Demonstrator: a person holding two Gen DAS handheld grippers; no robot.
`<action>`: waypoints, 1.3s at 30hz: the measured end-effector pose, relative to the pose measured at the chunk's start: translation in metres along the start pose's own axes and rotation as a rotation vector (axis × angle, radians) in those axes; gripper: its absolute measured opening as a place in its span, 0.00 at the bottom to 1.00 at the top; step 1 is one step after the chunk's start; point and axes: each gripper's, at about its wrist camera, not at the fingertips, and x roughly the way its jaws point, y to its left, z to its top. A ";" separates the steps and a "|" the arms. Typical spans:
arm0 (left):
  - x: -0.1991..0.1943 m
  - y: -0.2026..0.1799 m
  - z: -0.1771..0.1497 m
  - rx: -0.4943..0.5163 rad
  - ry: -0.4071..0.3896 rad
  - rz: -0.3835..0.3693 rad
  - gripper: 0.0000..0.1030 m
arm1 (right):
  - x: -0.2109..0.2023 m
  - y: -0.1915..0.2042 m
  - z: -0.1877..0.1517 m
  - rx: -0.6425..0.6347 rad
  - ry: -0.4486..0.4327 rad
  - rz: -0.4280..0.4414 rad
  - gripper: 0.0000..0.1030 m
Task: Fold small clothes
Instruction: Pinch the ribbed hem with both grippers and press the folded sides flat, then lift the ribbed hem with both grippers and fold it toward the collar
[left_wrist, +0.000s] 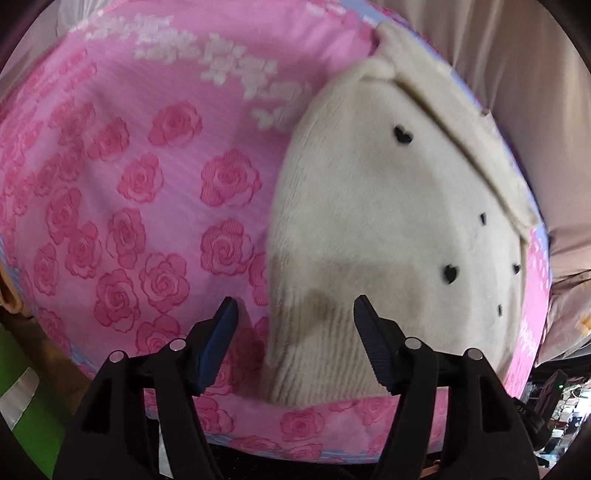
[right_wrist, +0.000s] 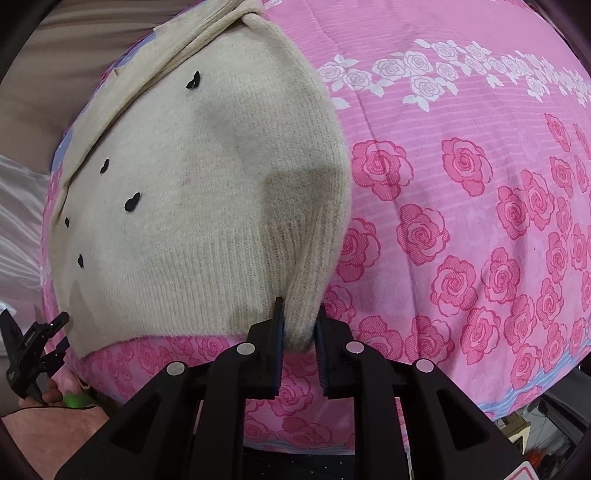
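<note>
Right wrist: right gripper (right_wrist: 300, 325) clamps ribbed hem of cream sweater (right_wrist: 192, 206) at 6 o'clock; left gripper (left_wrist: 295, 314) released; pink rose blanket (right_wrist: 461, 203); no legible writing.

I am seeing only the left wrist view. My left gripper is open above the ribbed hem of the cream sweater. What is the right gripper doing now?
Observer: The right gripper is closed on a bunched corner of the ribbed hem of the cream sweater, at its edge toward the open pink rose blanket.
Operator: Is that corner lifted or flat?
Observer: It is gathered into a ridge that runs up into the jaws, not flat.
Operator: Does the right view show my left gripper?
Observer: Yes, the left gripper shows at the far left edge, beside the hem's other end; it holds no fabric.
</note>
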 end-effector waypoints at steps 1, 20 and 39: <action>0.001 -0.004 0.000 0.020 0.001 0.015 0.62 | 0.000 -0.001 0.000 0.000 0.001 0.000 0.16; -0.027 -0.001 0.004 -0.033 -0.042 -0.182 0.06 | -0.032 0.003 0.014 -0.067 -0.110 0.059 0.09; -0.124 -0.078 0.139 0.023 -0.354 -0.351 0.06 | -0.149 0.050 0.151 -0.042 -0.532 0.315 0.09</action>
